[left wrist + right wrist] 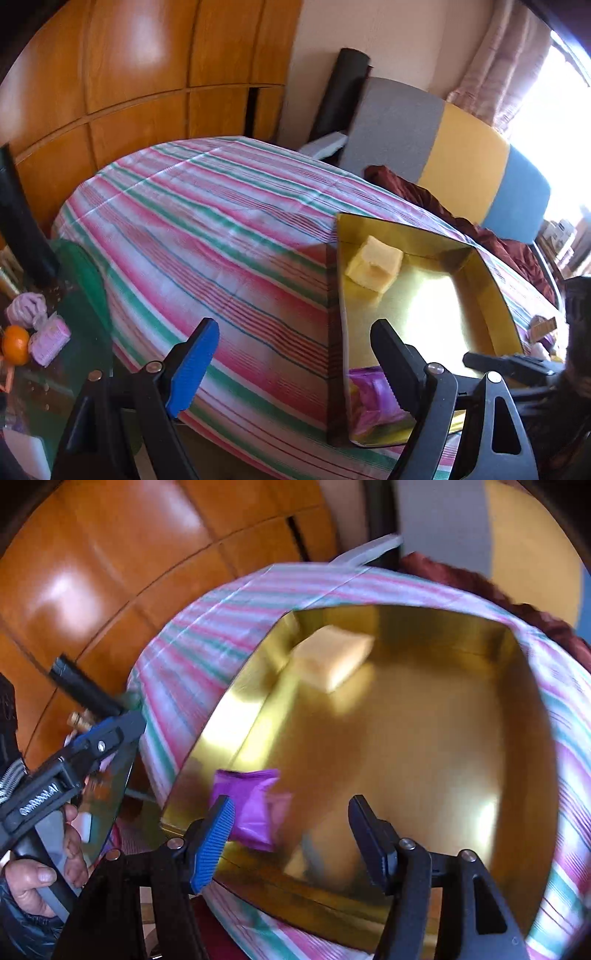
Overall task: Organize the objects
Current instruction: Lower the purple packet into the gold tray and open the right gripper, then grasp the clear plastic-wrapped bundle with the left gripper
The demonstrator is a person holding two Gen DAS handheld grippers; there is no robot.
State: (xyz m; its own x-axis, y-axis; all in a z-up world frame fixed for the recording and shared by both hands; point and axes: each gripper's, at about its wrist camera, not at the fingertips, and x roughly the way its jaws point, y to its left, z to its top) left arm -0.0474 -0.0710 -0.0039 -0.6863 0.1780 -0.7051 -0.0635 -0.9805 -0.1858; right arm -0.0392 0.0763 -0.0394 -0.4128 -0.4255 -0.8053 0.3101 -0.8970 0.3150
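A gold box (480, 295) lies open on the striped bed; it also shows in the right wrist view (424, 738). Inside are a yellow sponge block (375, 266) (332, 661) and a purple packet (373, 406) (255, 808). My left gripper (295, 363) is open and empty above the bed's near edge, left of the box. My right gripper (291, 834) is open just above the box's near side, the purple packet lying loose beside its blue fingertip (216, 840). The left gripper also shows at the left of the right wrist view (107, 734).
A glass side table (66, 369) at the left holds an orange (15, 344), pink packets (50, 339) and a lilac cloth (26, 309). A dark red blanket (443, 206) lies by the headboard (461, 158). A wooden wardrobe (147, 74) stands behind the bed.
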